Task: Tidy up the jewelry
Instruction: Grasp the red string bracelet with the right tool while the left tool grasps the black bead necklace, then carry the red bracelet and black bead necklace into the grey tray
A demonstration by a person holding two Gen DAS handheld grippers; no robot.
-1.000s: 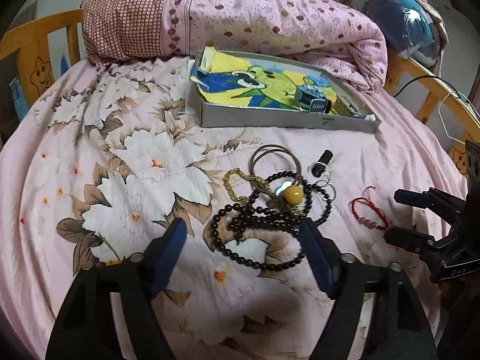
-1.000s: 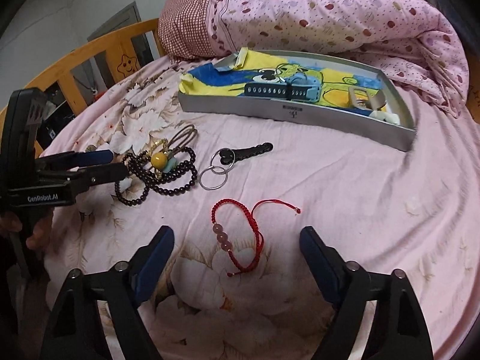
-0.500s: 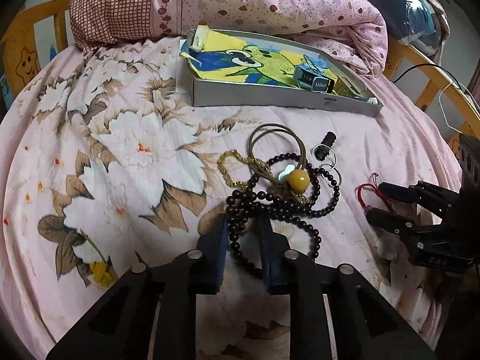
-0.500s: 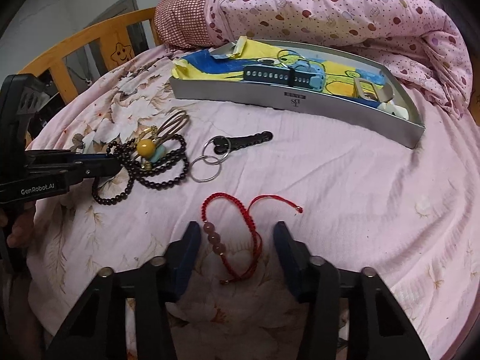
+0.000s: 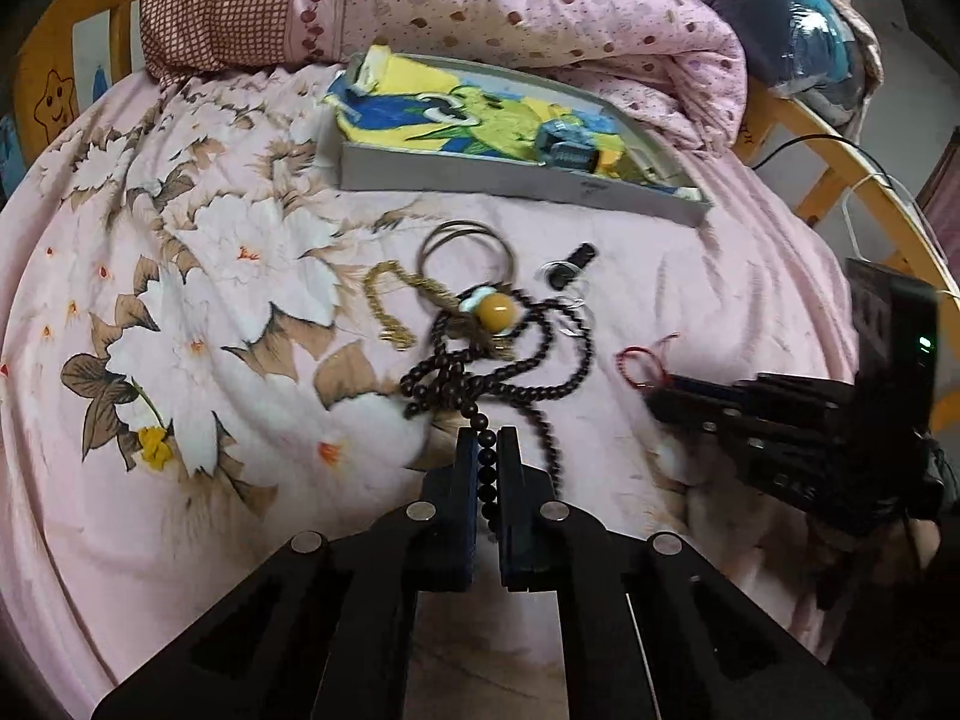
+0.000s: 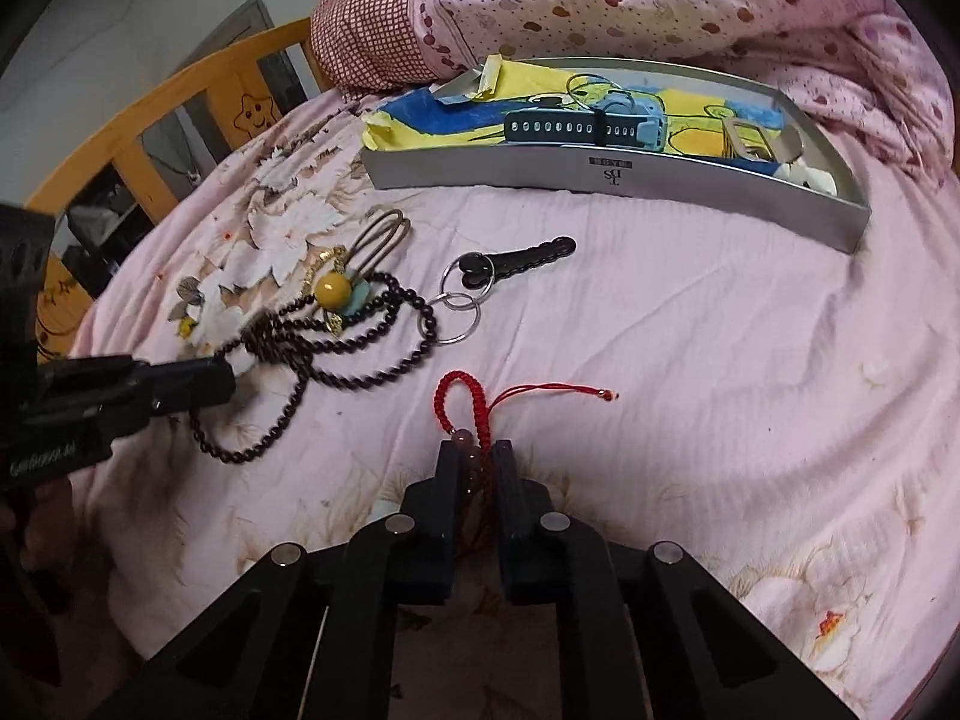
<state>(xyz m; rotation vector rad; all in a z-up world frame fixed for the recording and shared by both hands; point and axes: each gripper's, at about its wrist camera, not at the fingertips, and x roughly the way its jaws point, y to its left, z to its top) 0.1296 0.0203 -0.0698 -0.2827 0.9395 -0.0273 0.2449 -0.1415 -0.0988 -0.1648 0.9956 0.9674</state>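
My left gripper (image 5: 486,441) is shut on the dark bead necklace (image 5: 516,381), whose strand runs between its fingers; the rest trails on the bedspread with a yellow bead (image 5: 498,310). It also shows in the right wrist view (image 6: 336,342), with the left gripper (image 6: 222,384) at its left end. My right gripper (image 6: 474,456) is shut on the red cord bracelet (image 6: 465,405), whose loop and loose tail lie ahead of the fingers. The bracelet (image 5: 645,360) and right gripper (image 5: 654,396) show at the right of the left wrist view.
A grey tray (image 6: 630,171) lined with a yellow-blue cloth holds a watch (image 6: 576,126) and small items, before a pink quilt (image 6: 660,6). A gold chain (image 5: 384,306), brown hair ties (image 5: 465,246) and a black key with rings (image 6: 510,264) lie on the bedspread. Wooden bed rails (image 6: 180,96) stand at the sides.
Both grippers have closed fully: the left on the bead necklace, the right on the red bracelet. The necklace has shifted and stretched toward the left gripper.
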